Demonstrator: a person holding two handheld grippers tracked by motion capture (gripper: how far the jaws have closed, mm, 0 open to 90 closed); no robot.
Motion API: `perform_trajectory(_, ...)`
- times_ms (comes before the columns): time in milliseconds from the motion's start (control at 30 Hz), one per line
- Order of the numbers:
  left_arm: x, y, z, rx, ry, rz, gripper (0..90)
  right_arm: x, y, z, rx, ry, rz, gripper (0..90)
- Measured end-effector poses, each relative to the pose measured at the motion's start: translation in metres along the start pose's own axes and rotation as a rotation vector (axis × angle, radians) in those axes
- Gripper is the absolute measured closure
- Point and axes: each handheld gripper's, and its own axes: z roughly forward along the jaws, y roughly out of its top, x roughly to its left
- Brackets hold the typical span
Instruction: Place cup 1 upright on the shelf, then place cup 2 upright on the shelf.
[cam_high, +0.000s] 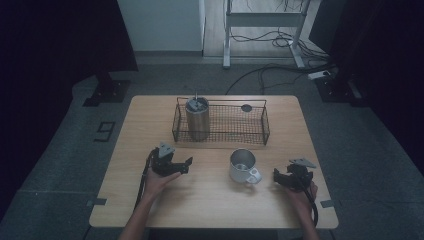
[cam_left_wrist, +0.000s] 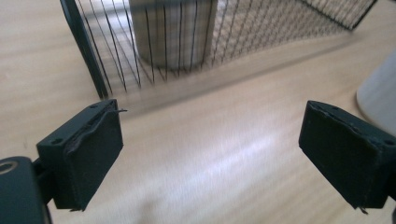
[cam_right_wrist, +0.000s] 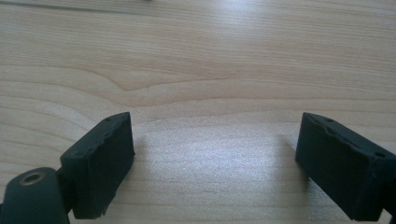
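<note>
Left gripper (cam_high: 183, 165) low over tabletop (cam_high: 210, 200), jaws spread wide, nothing between them, aimed toward wire basket (cam_high: 220, 131). Metal canister (cam_high: 197, 119) upright inside basket's left end. White mug (cam_high: 243, 166) upright on tabletop between both grippers, just in front of basket. Right gripper (cam_high: 281, 178) near mug's handle side, apart from it, jaws wide, empty, bare wood beneath.

Looks like a lab or test room, not anyone's home: a lone wooden worktop (cam_high: 215, 200) on grey carpet (cam_high: 65, 150), dark curtains (cam_high: 60, 40) at the sides, loose cables (cam_high: 270, 70) snaking over the floor, and a metal desk frame (cam_high: 262, 22) behind.
</note>
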Motion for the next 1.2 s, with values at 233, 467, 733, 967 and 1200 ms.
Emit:
perform_trajectory(233,-0.005,-0.022,0.003,0.063,0.018,0.034,6.9,0.000,0.000,0.000,0.000,0.000,0.000,11.2)
perform_trajectory(467,-0.007,-0.028,0.000,0.057,0.026,0.024,8.5,0.000,0.000,0.000,0.001,0.000,-0.001,11.3)
perform_trajectory(733,-0.005,-0.029,-0.003,0.045,0.030,0.011,8.6,-0.001,0.001,0.000,-0.002,0.004,-0.005,11.9)
perform_trajectory(967,-0.006,-0.030,0.001,0.053,0.020,0.010,8.6,0.001,0.001,-0.006,-0.038,0.003,-0.005,13.1)
perform_trajectory(1200,-0.005,-0.029,0.001,0.037,0.006,-0.014,11.1,0.003,0.006,-0.021,-0.109,0.045,0.033,13.7)
